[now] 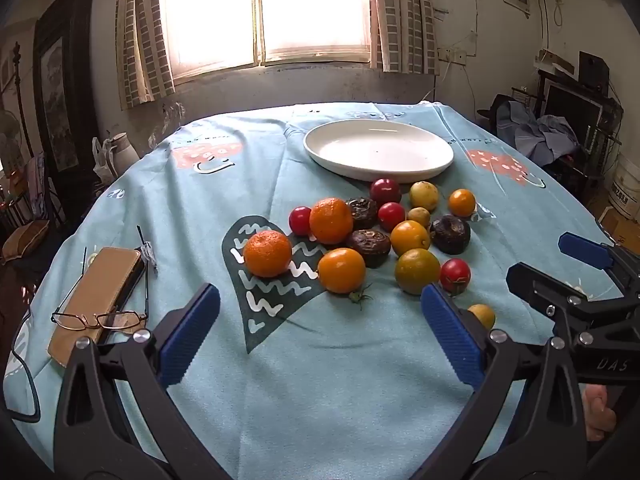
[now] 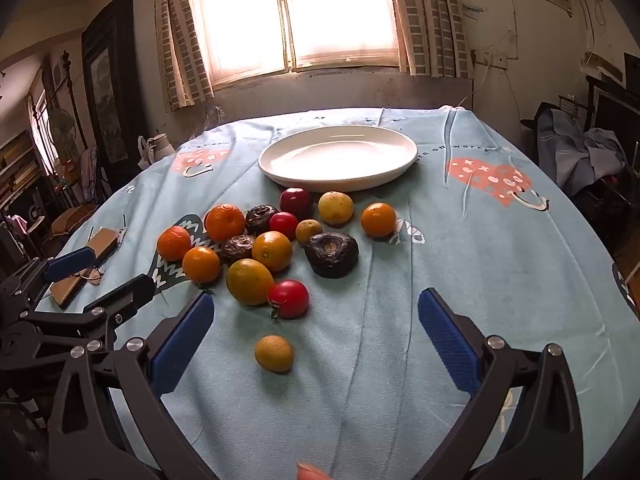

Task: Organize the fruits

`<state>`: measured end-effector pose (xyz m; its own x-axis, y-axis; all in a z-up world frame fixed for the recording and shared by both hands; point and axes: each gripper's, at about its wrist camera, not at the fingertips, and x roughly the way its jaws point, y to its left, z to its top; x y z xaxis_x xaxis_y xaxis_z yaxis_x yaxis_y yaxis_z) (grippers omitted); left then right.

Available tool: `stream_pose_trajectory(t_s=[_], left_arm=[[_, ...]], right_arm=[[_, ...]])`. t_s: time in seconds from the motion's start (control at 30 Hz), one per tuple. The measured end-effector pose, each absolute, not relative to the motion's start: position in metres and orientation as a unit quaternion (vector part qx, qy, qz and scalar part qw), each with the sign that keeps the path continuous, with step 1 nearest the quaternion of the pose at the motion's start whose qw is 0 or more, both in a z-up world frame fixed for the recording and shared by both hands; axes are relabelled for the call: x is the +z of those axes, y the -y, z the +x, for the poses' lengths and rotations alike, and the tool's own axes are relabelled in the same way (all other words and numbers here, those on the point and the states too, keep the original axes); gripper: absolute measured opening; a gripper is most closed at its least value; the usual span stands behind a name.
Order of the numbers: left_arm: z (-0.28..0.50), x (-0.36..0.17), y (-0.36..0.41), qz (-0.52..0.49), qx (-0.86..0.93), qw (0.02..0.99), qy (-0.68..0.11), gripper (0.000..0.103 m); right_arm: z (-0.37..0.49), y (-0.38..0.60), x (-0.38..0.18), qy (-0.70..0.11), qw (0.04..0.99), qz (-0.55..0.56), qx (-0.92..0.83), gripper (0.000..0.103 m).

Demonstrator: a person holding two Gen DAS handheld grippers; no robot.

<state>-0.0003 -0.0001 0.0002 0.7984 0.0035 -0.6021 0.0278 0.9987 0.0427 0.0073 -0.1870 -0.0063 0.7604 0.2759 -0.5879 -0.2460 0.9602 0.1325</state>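
Observation:
Several fruits lie bunched on the table: oranges (image 1: pixel 267 253) (image 2: pixel 224 222), red tomatoes (image 1: pixel 455 274) (image 2: pixel 289 298), dark brown fruits (image 1: pixel 450 233) (image 2: pixel 331 254) and small yellow ones (image 2: pixel 274 353). An empty white plate (image 1: pixel 378 150) (image 2: pixel 338 158) sits just behind them. My left gripper (image 1: pixel 320 332) is open and empty above the cloth in front of the pile. My right gripper (image 2: pixel 316 344) is open and empty, with the lone small yellow fruit between its fingers' line. The right gripper also shows in the left wrist view (image 1: pixel 560 268).
A tan case (image 1: pixel 94 300) and glasses (image 1: pixel 98 318) lie at the table's left. The round table carries a light blue patterned cloth (image 1: pixel 320 380). A window, curtains and cluttered furniture ring the room. The left gripper shows at the left of the right wrist view (image 2: pixel 100 276).

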Motion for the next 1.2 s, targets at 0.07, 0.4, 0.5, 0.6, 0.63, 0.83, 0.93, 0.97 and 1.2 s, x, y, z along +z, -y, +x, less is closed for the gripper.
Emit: stream_pose_trajectory(t_s=[0.07, 0.4, 0.5, 0.6, 0.63, 0.83, 0.93, 0.97, 1.2], left_arm=[[-0.001, 0.001, 0.0, 0.024, -0.002, 0.949, -0.315, 0.101], [-0.004, 0.001, -0.001, 0.026, 0.01, 0.951, -0.308, 0.101], [-0.004, -0.001, -0.001, 0.029, 0.012, 0.95, -0.312, 0.101], [-0.003, -0.002, -0.002, 0.027, 0.014, 0.949, -0.313, 0.101], [-0.003, -0.002, -0.002, 0.028, 0.014, 0.949, -0.313, 0.101], [-0.003, -0.004, -0.003, 0.028, 0.016, 0.949, -0.315, 0.101], [-0.003, -0.004, -0.003, 0.028, 0.016, 0.948, -0.316, 0.101], [-0.003, -0.004, -0.003, 0.028, 0.016, 0.948, -0.316, 0.101], [-0.003, -0.005, -0.003, 0.028, 0.015, 0.948, -0.316, 0.101]], right_arm=[[0.007, 0.187, -0.006, -0.315, 0.939, 0.023, 0.139, 0.102], [0.007, 0.187, -0.006, -0.316, 0.938, 0.024, 0.14, 0.102], [0.007, 0.187, -0.007, -0.317, 0.938, 0.024, 0.139, 0.102], [0.007, 0.187, -0.006, -0.316, 0.938, 0.024, 0.14, 0.102], [0.007, 0.186, -0.006, -0.316, 0.938, 0.024, 0.14, 0.102], [0.007, 0.187, -0.007, -0.317, 0.938, 0.024, 0.14, 0.102], [0.007, 0.186, -0.007, -0.317, 0.938, 0.024, 0.14, 0.102], [0.007, 0.187, -0.007, -0.317, 0.938, 0.024, 0.14, 0.102], [0.008, 0.187, -0.007, -0.317, 0.938, 0.024, 0.14, 0.102]])
